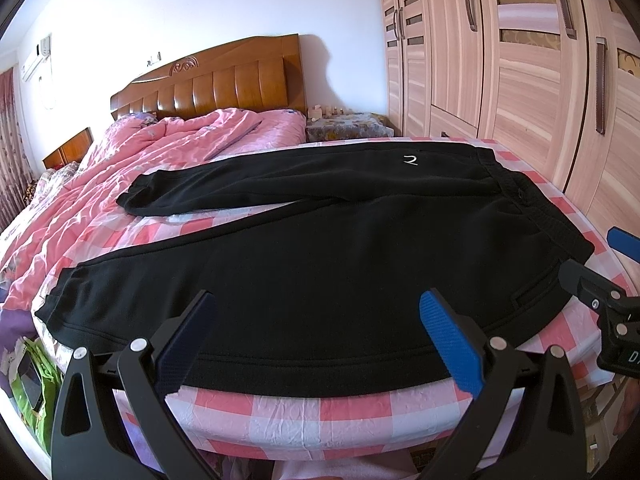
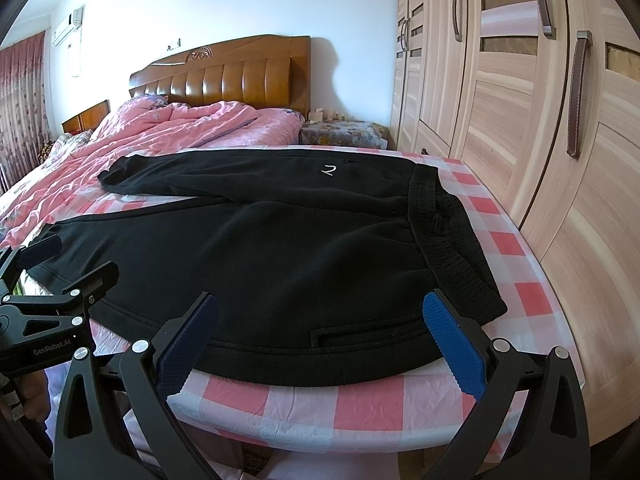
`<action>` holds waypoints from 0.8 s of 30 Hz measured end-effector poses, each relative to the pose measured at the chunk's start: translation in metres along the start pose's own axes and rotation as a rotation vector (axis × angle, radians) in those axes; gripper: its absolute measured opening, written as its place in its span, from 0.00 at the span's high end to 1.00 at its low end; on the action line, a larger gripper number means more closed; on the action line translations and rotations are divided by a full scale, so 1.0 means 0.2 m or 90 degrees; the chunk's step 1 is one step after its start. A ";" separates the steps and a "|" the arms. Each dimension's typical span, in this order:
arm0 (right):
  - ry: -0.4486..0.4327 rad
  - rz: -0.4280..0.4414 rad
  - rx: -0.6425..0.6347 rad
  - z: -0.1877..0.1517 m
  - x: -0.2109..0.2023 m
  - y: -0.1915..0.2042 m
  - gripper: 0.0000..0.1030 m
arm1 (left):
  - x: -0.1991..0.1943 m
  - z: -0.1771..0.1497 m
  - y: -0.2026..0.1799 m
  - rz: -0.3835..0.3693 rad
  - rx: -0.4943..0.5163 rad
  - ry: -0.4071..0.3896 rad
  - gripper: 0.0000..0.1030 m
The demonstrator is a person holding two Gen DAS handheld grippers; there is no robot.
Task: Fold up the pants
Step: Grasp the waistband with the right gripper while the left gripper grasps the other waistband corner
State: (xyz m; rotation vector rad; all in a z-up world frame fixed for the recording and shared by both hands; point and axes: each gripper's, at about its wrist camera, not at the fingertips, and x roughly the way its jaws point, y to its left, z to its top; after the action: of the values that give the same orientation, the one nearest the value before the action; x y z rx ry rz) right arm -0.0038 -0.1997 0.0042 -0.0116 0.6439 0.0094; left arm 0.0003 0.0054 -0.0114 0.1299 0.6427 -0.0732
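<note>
The pants (image 1: pixel 320 248) are spread flat on the bed (image 1: pixel 280 412), long axis crosswise to both grippers: cuffs toward the left gripper (image 1: pixel 316 340), waistband (elasticated) nearer the right gripper (image 2: pixel 320 340). Both sets of fingers are held wide apart, empty, at the near edge.

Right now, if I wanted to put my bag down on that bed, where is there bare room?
Bare checked sheet shows between the pants' waistband and the wardrobe, and along the near edge under both open claws, left claw and right claw. A narrow wedge lies between the legs. The black pants fill the middle; the pink quilt crowds the head end.
</note>
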 end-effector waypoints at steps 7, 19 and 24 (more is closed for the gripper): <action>0.000 0.001 0.001 0.00 0.00 0.00 0.04 | 0.00 0.00 0.01 -0.002 -0.004 0.002 0.01; -0.008 0.028 -0.048 0.05 0.10 0.00 0.04 | 0.16 0.02 0.02 -0.034 0.005 0.067 0.01; 0.017 0.078 -0.053 0.26 0.34 -0.18 0.04 | 0.43 0.19 0.04 -0.109 0.016 0.170 0.01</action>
State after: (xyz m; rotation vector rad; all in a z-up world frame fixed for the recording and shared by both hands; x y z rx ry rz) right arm 0.0814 -0.2353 0.0052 -0.0523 0.6693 0.1551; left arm 0.0928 0.0056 -0.0329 0.1097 0.9189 -0.2325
